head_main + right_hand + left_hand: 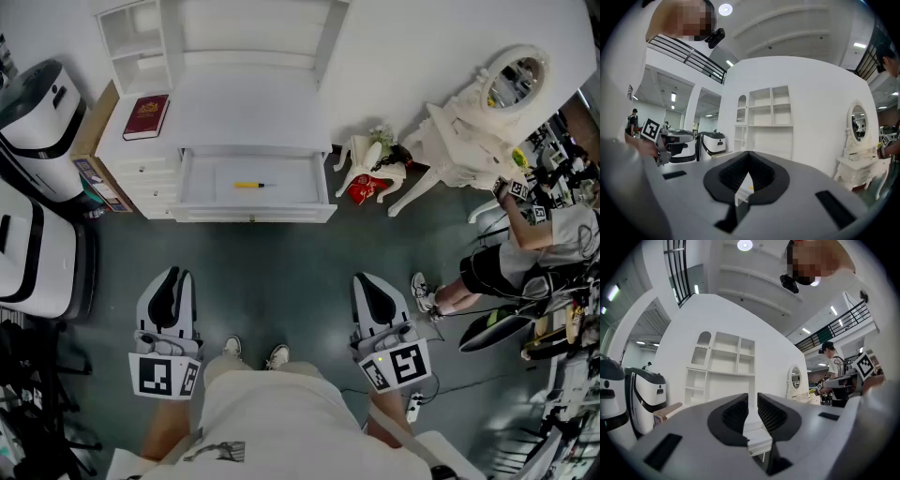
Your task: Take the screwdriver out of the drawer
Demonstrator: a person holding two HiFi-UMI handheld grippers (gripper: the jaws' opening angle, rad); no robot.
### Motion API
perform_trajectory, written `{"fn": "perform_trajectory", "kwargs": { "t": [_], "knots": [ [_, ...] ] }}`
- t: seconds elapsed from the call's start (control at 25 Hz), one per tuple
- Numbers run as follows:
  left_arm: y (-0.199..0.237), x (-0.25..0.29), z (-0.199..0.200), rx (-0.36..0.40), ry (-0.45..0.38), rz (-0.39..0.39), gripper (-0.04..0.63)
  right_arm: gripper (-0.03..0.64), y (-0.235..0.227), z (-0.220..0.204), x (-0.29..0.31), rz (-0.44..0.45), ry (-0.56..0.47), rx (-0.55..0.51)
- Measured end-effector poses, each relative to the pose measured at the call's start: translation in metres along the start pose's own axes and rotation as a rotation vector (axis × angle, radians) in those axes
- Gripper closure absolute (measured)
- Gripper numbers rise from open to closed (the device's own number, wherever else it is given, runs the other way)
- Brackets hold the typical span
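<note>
yellow slim screwdriver [249, 185] lies in open white drawer [253, 213]; left gripper [172, 281], right gripper [370, 285] jaws closed, empty.

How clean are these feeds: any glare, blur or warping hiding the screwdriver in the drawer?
Head view: even light, sharp, the screwdriver plain in the open drawer, only some bending at the edges. Left gripper view: strong fisheye, dark corners, a ceiling lamp flaring at the top. Right gripper view: same fisheye and dark rim.
</note>
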State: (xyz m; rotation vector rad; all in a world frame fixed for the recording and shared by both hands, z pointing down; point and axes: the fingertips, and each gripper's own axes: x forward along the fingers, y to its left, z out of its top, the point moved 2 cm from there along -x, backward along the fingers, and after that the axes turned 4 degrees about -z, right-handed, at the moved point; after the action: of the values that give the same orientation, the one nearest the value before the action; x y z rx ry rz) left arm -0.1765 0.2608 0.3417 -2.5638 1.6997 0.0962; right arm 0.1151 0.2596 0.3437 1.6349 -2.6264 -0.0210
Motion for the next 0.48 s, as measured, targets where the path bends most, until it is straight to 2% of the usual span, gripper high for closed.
{"fn": "perform_trajectory", "kwargs": {
  "t": [0.48],
  "knots": [
    [-0.047,0.002,-0.007,0.023,0.042,0.067,0.525,0.609,-0.043,-0.016,-0.021,0.056,-0.009,0.047]
  ]
}}
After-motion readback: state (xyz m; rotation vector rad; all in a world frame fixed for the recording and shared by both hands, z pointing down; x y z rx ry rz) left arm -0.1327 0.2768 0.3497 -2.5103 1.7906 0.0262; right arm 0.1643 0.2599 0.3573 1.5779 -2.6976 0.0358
